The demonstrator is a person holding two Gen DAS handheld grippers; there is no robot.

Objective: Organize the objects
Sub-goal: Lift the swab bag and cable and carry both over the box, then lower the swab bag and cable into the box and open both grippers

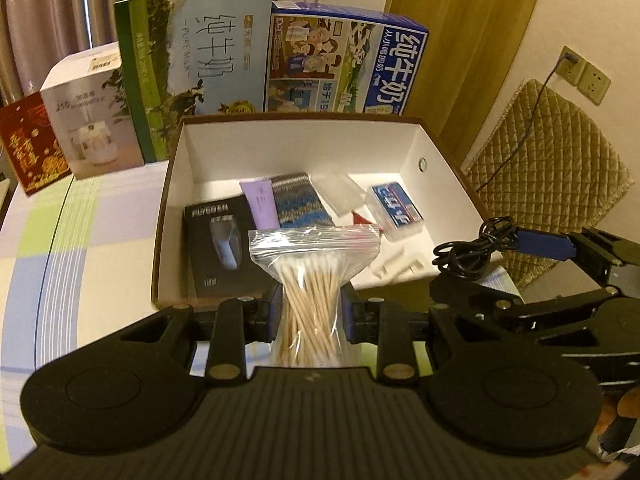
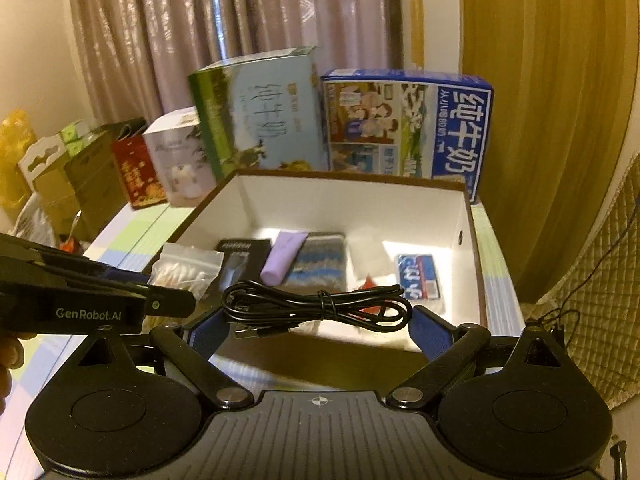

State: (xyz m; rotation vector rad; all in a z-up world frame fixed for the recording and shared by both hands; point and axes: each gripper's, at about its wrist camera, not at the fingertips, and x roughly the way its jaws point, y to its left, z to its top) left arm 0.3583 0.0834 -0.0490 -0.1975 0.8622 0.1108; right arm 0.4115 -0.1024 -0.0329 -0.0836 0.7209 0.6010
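Down low in the left wrist view, the left gripper [image 1: 311, 316] squeezes a clear zip bag of cotton swabs [image 1: 314, 280] between its two blue pads. The bag stands up in the middle of the frame, just in front of the near wall of the big box [image 1: 296, 140].

In the right wrist view, the right gripper [image 2: 316, 330] has its fingers spread wide. A tied-up black cable [image 2: 320, 306] lies across the gap between them, stretching from one blue pad to the other, so the wide gripper is carrying it. The cable hangs just above the near edge of the box. At the left of this frame the left gripper pokes in with the swab bag.

Farther in, the box is brown outside and white inside. On its floor lie a black shaver box [image 1: 222, 244] at the left, a purple tube [image 1: 260, 204] next to it, a blue and grey knitted pouch [image 1: 300, 200], a clear plastic case [image 1: 338, 192], and a small blue box in a clear cover [image 1: 396, 210] at the right.

Behind the box, at the top of the frame, stand a green milk carton [image 1: 192, 64] and a blue milk carton [image 1: 344, 68]. To the upper left are a white box [image 1: 90, 116] and a red box [image 1: 30, 148]. Everything sits on a checked tablecloth [image 1: 72, 240].
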